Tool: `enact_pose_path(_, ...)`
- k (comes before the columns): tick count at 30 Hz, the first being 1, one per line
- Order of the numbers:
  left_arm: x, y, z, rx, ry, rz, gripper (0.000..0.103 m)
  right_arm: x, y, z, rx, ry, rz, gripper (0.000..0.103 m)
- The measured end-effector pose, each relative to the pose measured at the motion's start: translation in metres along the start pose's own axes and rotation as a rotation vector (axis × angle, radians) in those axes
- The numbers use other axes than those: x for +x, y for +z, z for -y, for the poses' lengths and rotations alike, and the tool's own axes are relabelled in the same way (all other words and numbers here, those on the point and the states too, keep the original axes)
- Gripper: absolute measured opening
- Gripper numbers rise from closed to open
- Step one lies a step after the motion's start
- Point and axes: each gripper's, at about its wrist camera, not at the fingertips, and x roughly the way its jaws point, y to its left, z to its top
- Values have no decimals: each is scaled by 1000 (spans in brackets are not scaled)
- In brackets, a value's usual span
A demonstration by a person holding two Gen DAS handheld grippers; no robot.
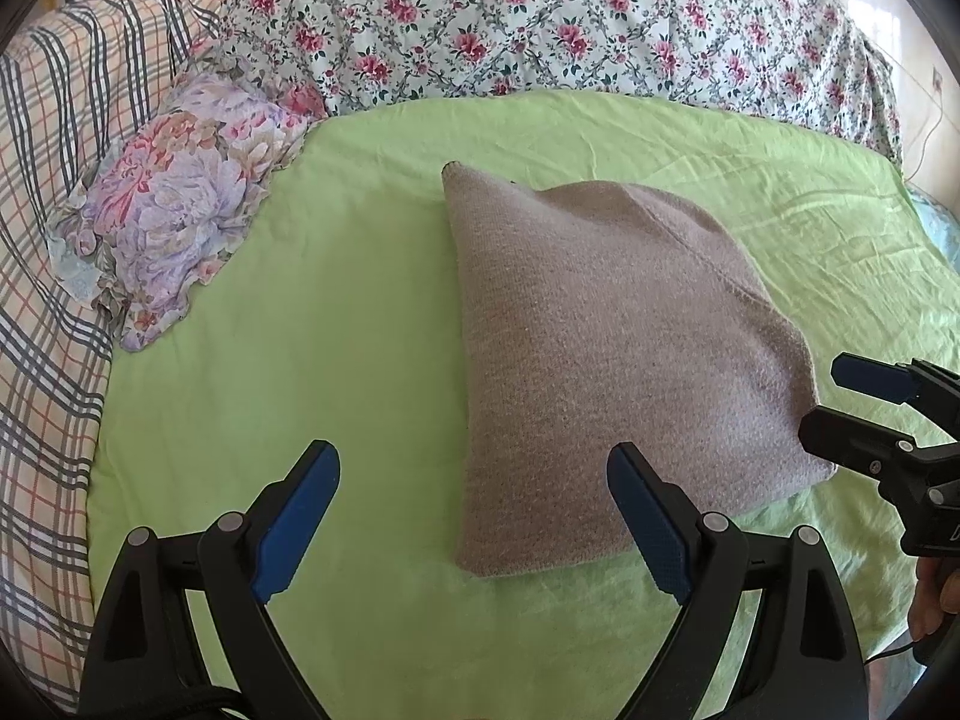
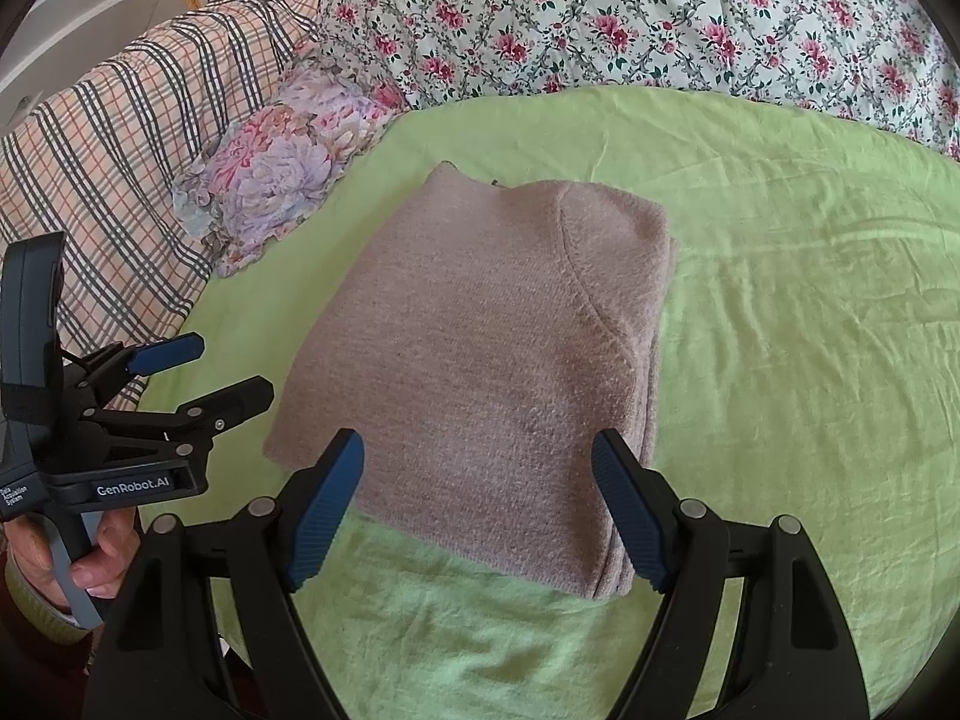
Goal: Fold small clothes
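A grey-pink knitted sweater (image 1: 612,354) lies folded into a compact block on the green sheet (image 1: 288,324); it also shows in the right wrist view (image 2: 480,360). My left gripper (image 1: 474,468) is open and empty, hovering at the sweater's near left edge. It also shows from the side in the right wrist view (image 2: 231,369). My right gripper (image 2: 477,456) is open and empty, just above the sweater's near edge. It shows at the right of the left wrist view (image 1: 825,399), beside the sweater's right corner.
A floral quilt (image 1: 540,18) is bunched along the back of the bed. A plaid blanket (image 1: 54,192) lies at the left. A small flowered pillow (image 1: 174,192) sits at the sheet's back left corner. A hand (image 2: 102,546) holds the left gripper's handle.
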Motion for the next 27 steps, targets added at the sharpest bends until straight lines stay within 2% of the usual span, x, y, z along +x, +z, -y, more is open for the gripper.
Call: enact_pose_path(27, 4, 6, 2, 7, -10, 0, 92, 2, 3, 3, 7, 1, 13, 79)
